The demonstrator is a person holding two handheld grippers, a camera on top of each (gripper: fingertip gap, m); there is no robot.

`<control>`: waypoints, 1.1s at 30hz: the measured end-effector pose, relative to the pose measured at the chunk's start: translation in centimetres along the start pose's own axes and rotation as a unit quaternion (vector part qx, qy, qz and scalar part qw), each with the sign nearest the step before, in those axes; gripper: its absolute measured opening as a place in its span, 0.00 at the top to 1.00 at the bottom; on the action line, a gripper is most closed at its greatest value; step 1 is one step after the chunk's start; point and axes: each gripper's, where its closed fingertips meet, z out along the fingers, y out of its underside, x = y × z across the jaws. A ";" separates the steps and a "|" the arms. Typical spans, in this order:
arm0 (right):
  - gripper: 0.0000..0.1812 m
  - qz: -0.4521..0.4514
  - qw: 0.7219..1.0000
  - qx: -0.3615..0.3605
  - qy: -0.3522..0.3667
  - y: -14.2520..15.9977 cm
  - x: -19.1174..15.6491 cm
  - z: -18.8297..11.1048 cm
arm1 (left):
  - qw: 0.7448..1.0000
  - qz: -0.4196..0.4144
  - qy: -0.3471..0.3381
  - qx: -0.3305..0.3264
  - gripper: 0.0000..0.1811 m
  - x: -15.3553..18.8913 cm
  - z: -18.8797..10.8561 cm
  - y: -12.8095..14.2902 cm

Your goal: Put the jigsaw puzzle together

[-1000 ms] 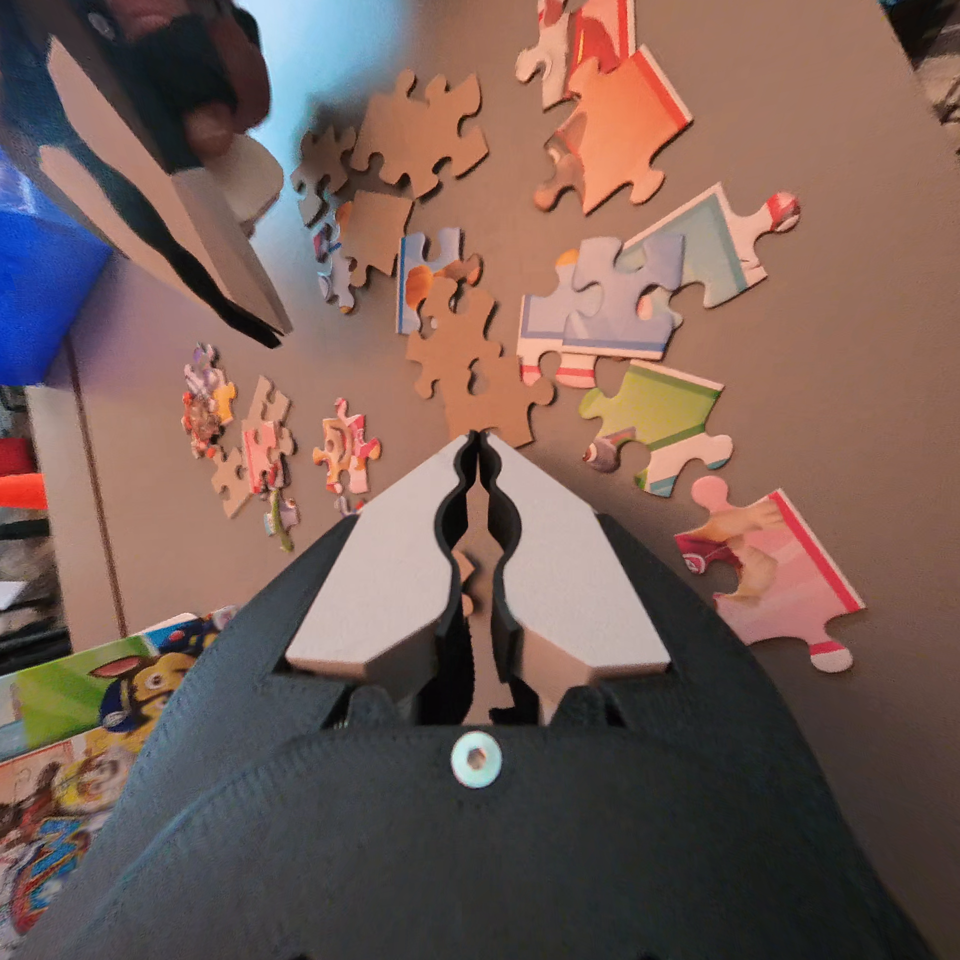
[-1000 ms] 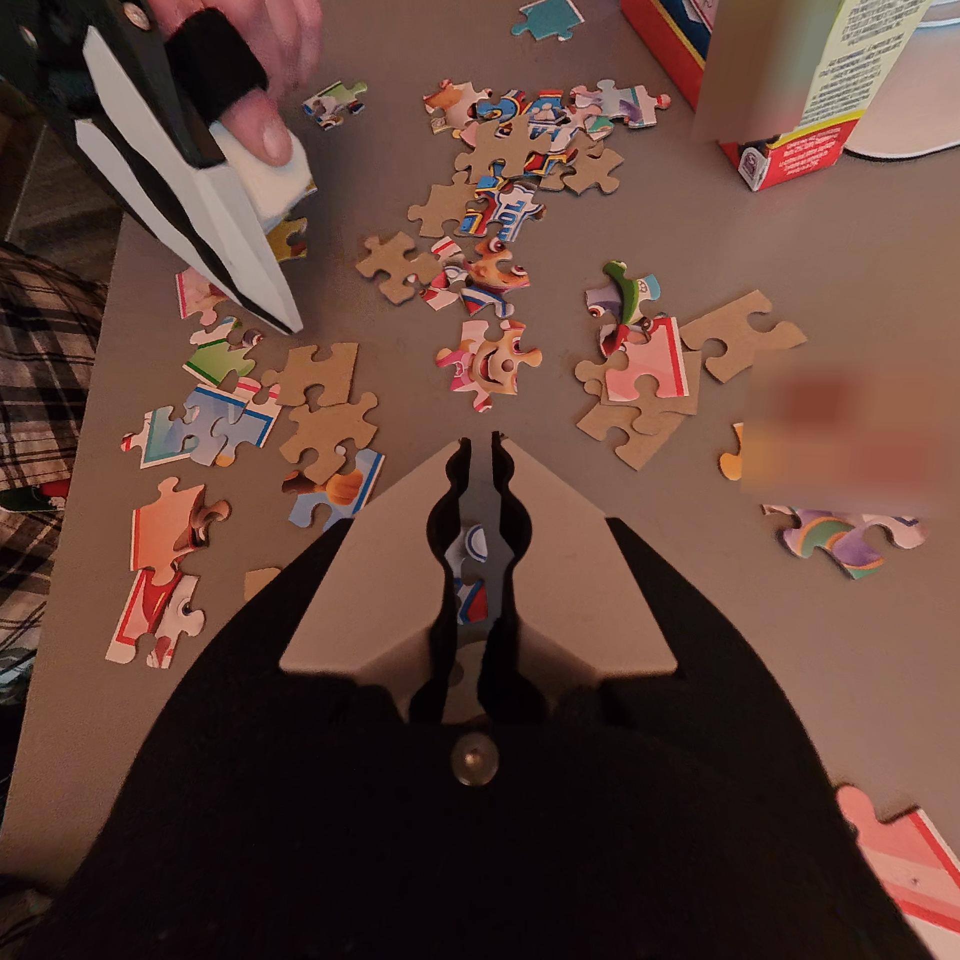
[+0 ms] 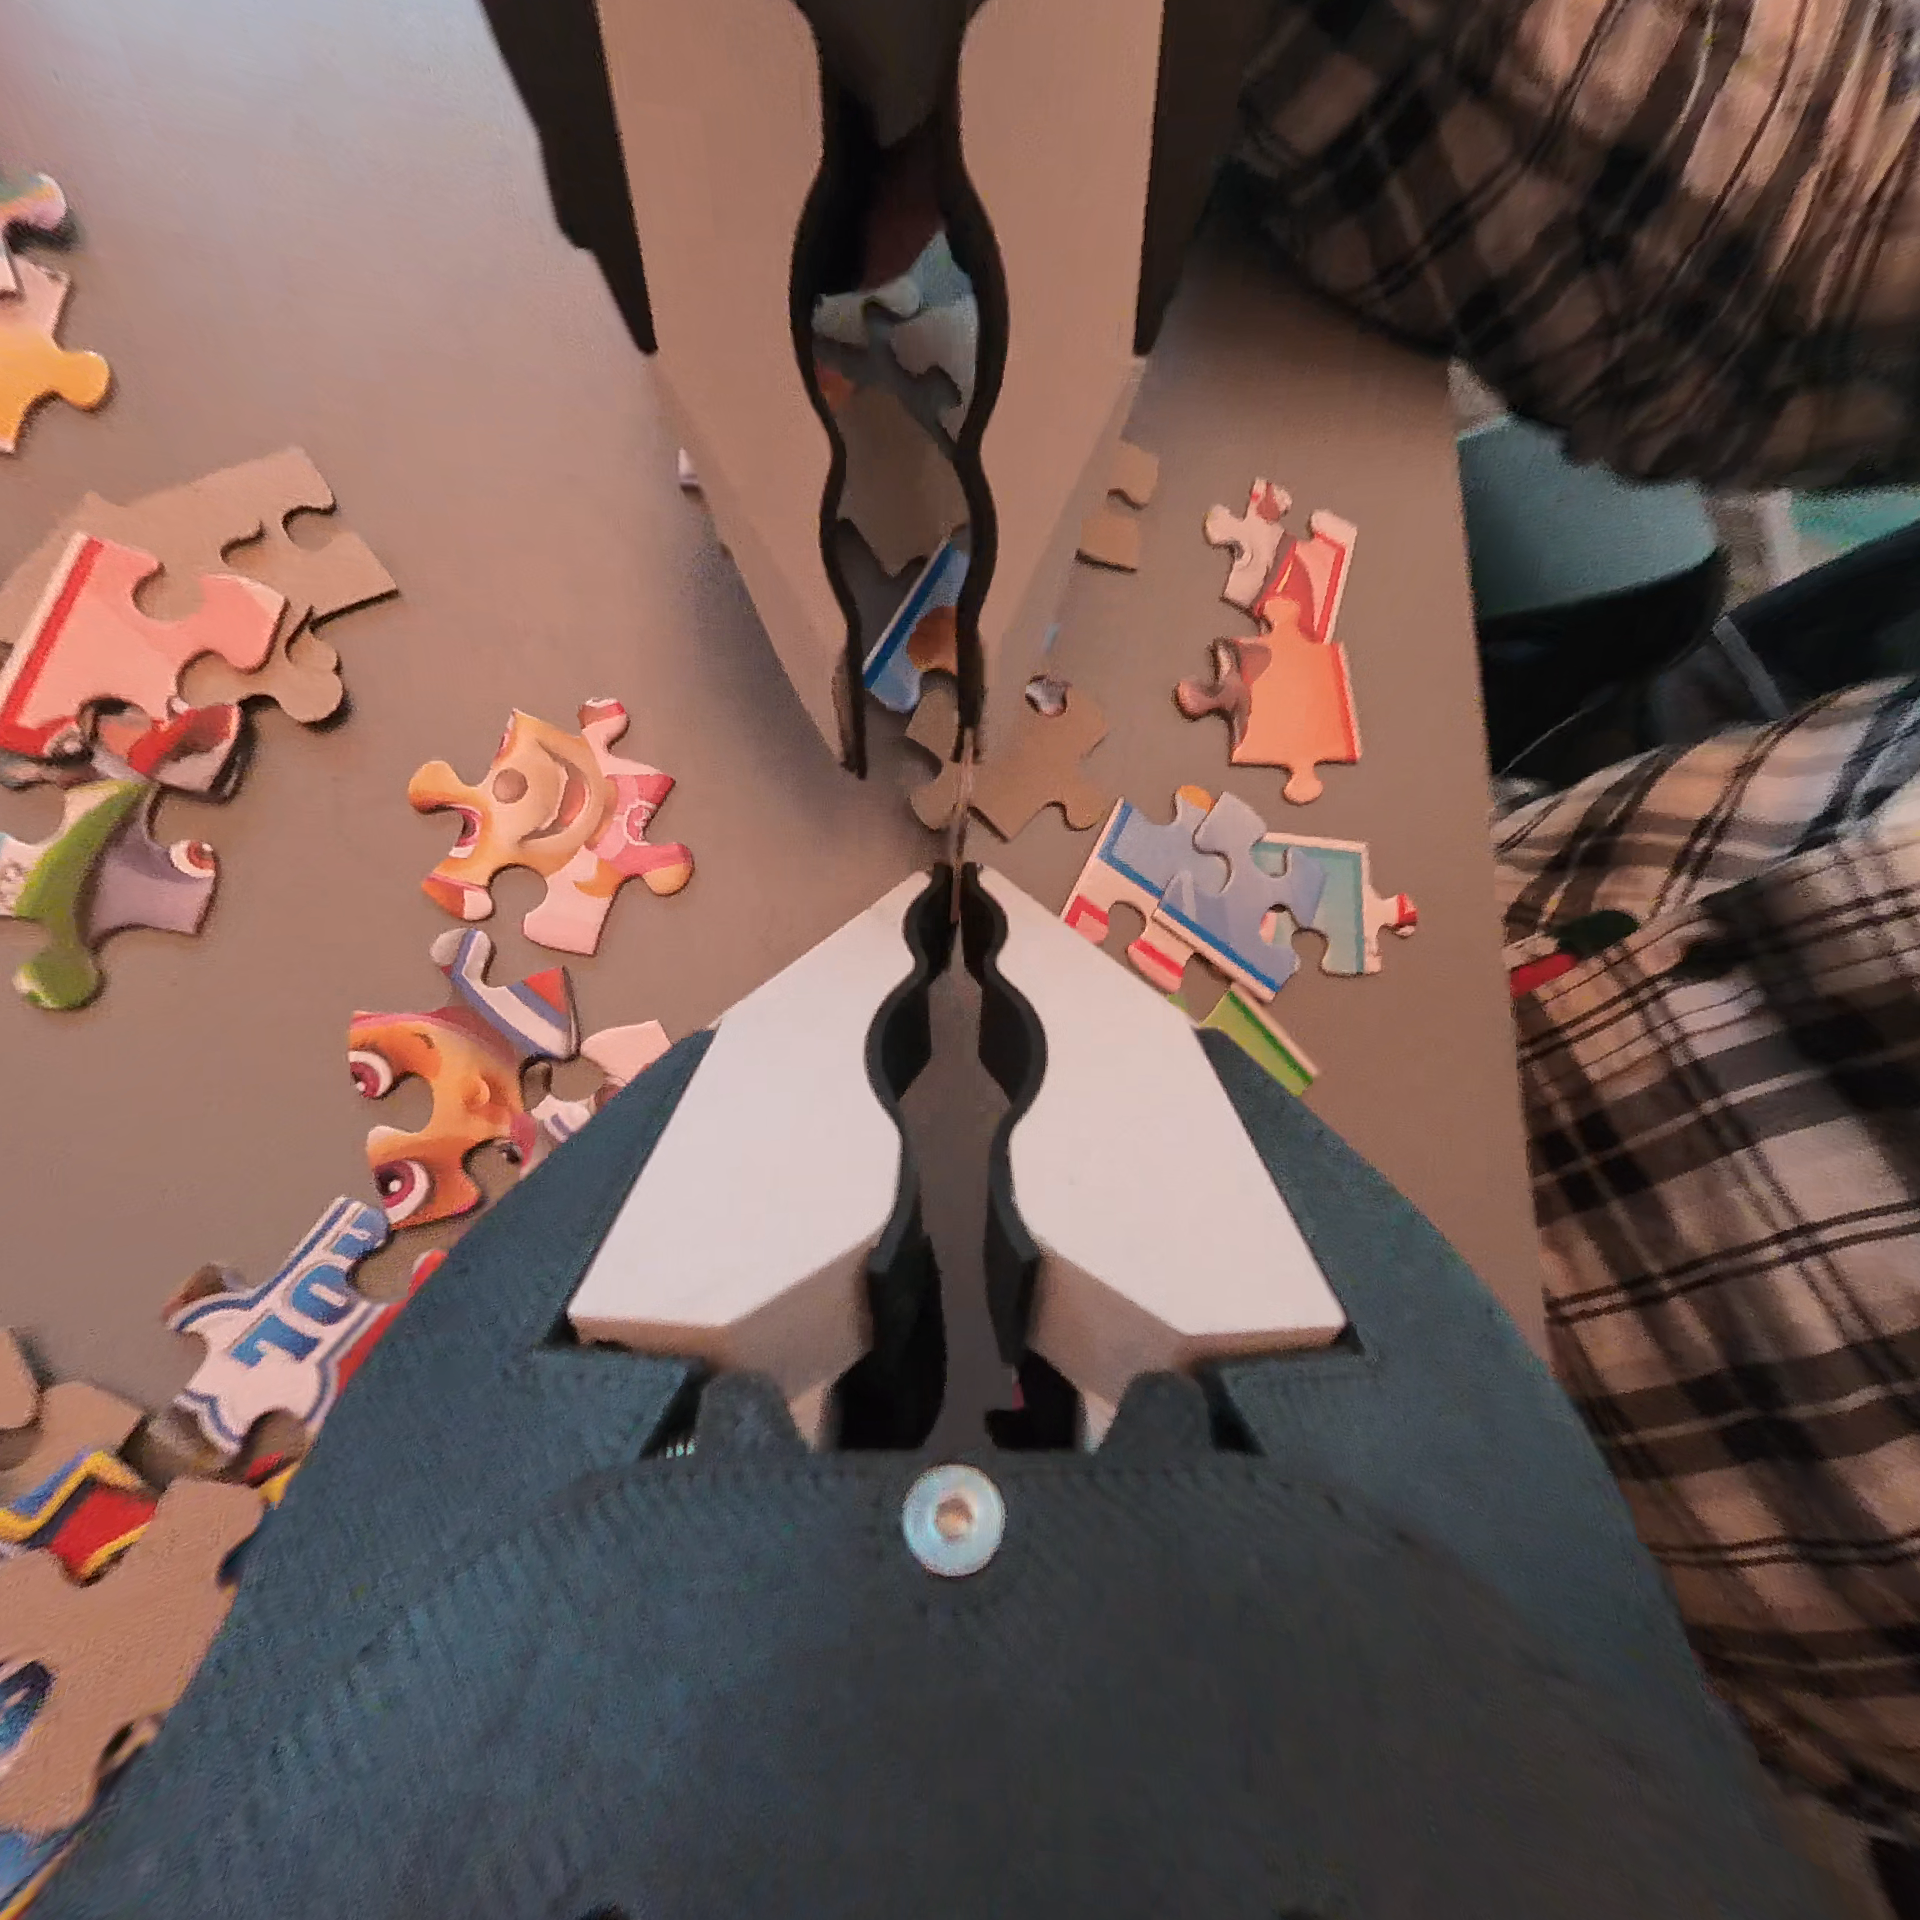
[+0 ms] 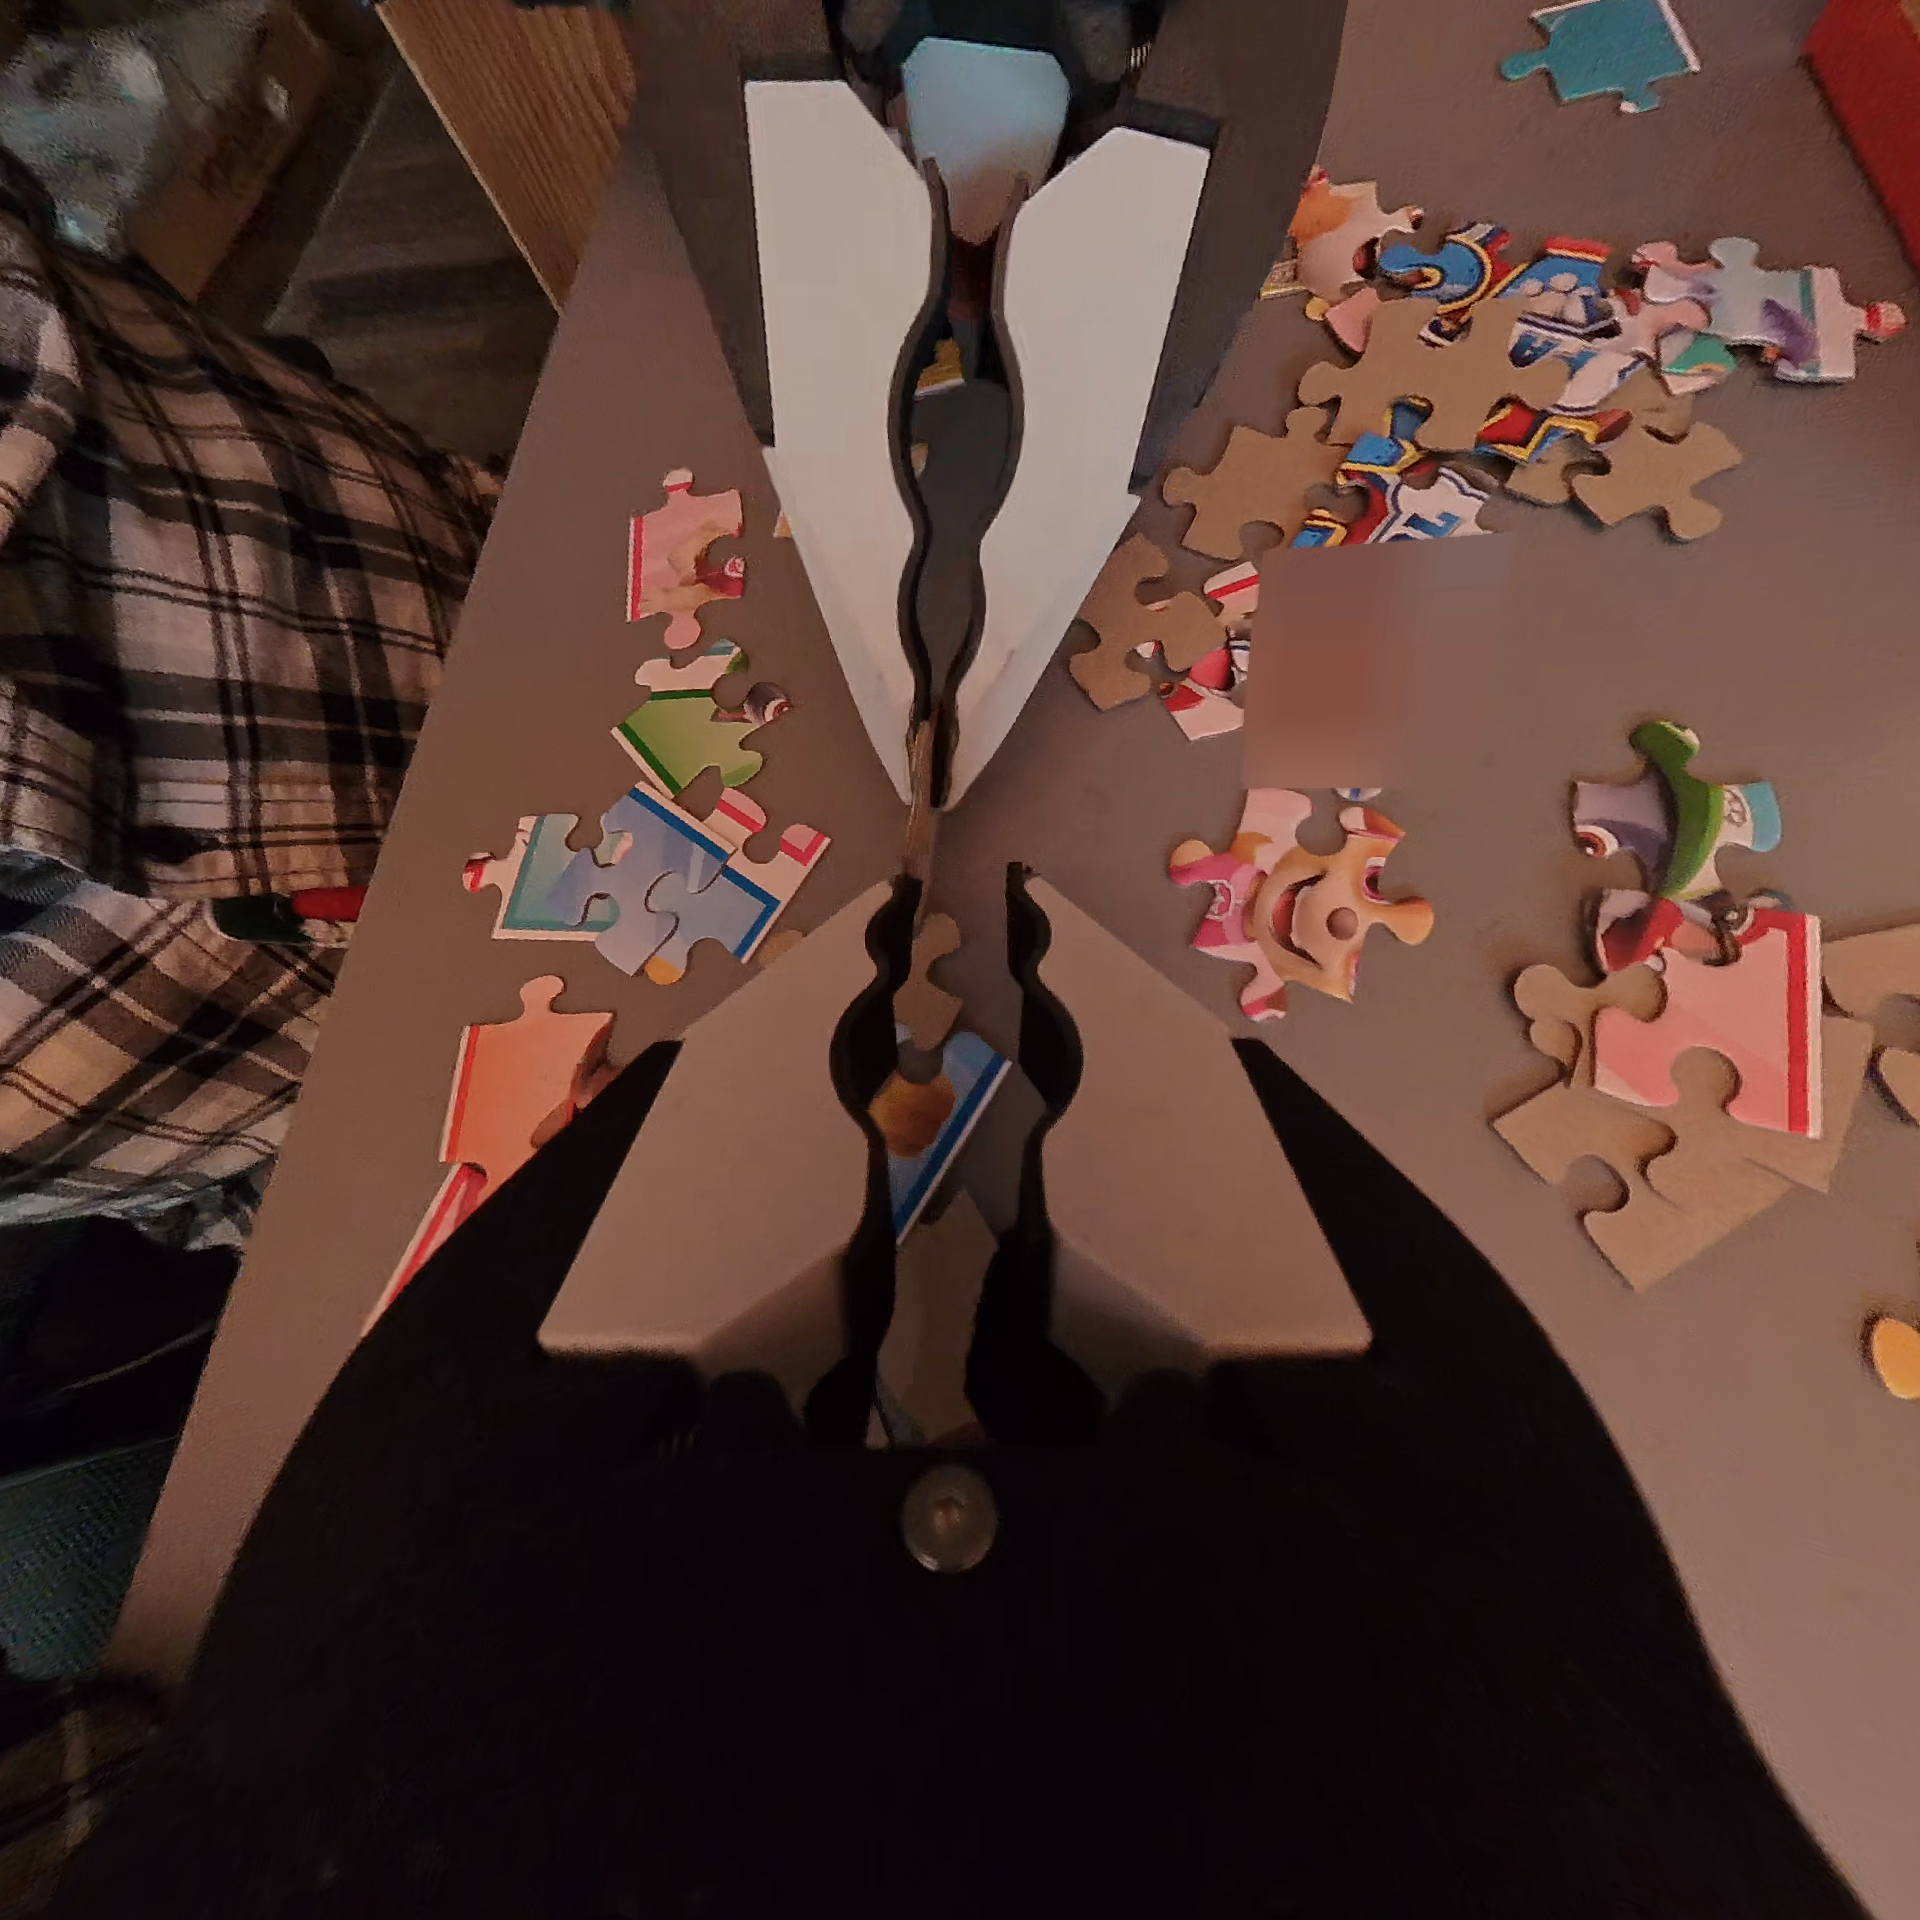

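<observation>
Both grippers have swung round since a second ago and now meet tip to tip over the table (image 3: 499, 312). Left gripper (image 3: 951, 899) has its jaws clamped on a brown piece (image 3: 963, 821), held edge-on above the table. Right gripper (image 4: 961, 883) has its jaws slightly apart, the piece's edge reaching one fingertip (image 4: 902, 894). Loose pieces (image 3: 551, 821) lie around; one lettered piece (image 3: 281, 1340) bears blue writing.
</observation>
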 end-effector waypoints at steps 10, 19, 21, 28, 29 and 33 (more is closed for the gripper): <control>0.90 0.019 0.997 0.072 -0.030 -2.0 -0.6 -1.5 | 0.997 -0.044 0.032 0.055 1.00 -0.3 -0.9 -2.0; 1.00 -0.007 0.995 0.101 -0.009 -4.6 -0.9 -0.9 | 0.998 -0.025 -0.001 0.061 1.00 0.7 -5.9 -1.1; 1.00 -0.007 0.995 0.102 0.001 -4.6 -0.6 -1.0 | 0.998 -0.033 -0.016 0.054 1.00 0.9 -8.0 0.5; 1.00 0.003 0.996 0.088 0.019 -3.4 0.4 -1.4 | 0.991 -0.099 -0.078 -0.048 1.00 -0.1 -15.8 9.7; 1.00 0.004 0.996 0.086 0.020 -3.3 0.5 -1.3 | 0.988 -0.107 -0.092 -0.070 1.00 -0.7 -16.8 11.2; 1.00 0.006 0.998 0.064 0.018 -2.5 0.7 -0.6 | 0.976 -0.154 -0.087 -0.125 1.00 -2.8 -19.6 15.8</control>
